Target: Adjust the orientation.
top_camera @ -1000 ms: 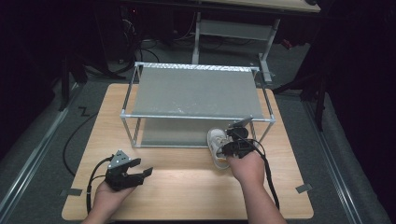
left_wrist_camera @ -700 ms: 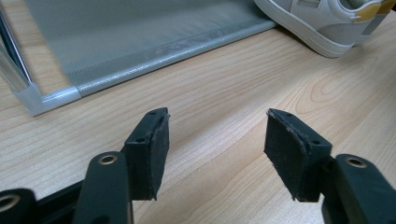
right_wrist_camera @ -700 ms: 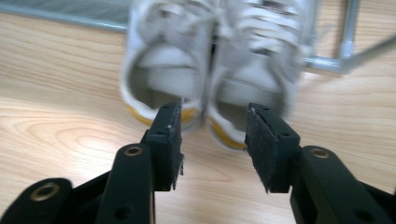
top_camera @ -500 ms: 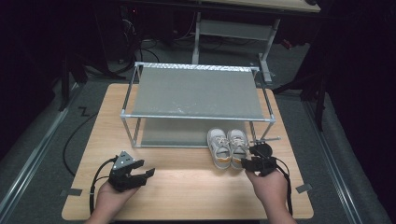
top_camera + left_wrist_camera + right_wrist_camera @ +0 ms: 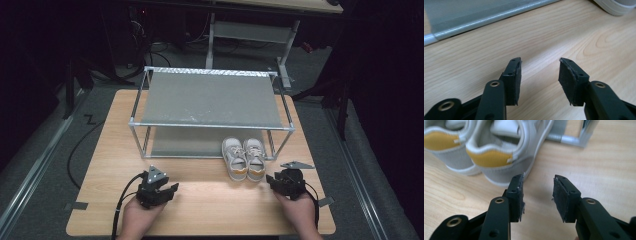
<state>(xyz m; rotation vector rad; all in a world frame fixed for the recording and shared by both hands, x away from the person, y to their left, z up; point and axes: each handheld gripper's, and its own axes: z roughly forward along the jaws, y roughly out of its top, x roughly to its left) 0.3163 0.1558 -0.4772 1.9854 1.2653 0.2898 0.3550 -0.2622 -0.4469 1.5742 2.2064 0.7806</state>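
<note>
On the pale wood-grain table (image 5: 200, 200), a pair of grey shoes (image 5: 245, 159) with yellow heel patches and white soles stands at the metal-framed rack (image 5: 210, 97). The right gripper (image 5: 274, 181) rests just beside them, the left gripper (image 5: 167, 190) well apart; both have just been closing, jaws half-spread and empty.

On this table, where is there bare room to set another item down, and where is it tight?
Bare wood lies between the left gripper and right gripper, and left of the rack. The rack's top shelf is bare. It is tight by the shoes at the rack's right leg.
</note>
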